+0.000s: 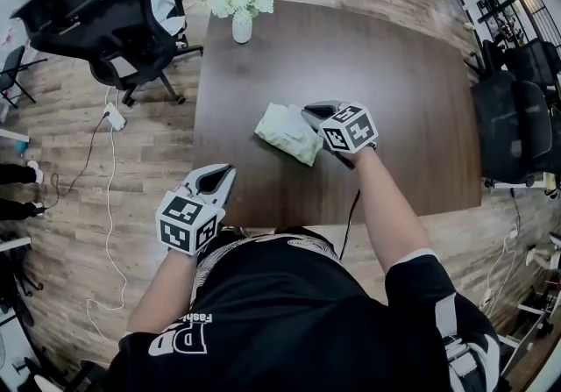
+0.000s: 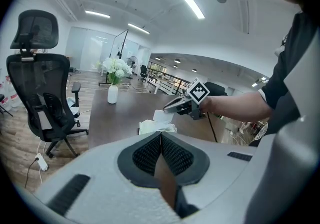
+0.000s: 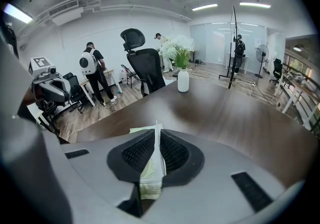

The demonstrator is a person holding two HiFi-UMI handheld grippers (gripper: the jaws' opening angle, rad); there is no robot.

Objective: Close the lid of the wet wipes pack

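The pale green wet wipes pack (image 1: 287, 131) lies near the middle of the dark table (image 1: 403, 74). My right gripper (image 1: 308, 111) hovers at its right end, shut on the pack's thin white lid flap (image 3: 158, 140), which stands up edge-on between the pads. In the left gripper view the flap (image 2: 161, 115) rises off the pack (image 2: 156, 127) at the right gripper's tips (image 2: 166, 109). My left gripper (image 1: 223, 173) is at the table's near edge, well apart from the pack. Its jaws meet with nothing between them (image 2: 161, 135).
A white vase of flowers (image 1: 241, 26) stands at the table's far left edge. Black office chairs (image 1: 131, 26) are beyond the left side, with more chairs (image 1: 517, 118) at the right. A black cable (image 1: 351, 215) hangs off the near edge. People (image 3: 92, 65) stand far off.
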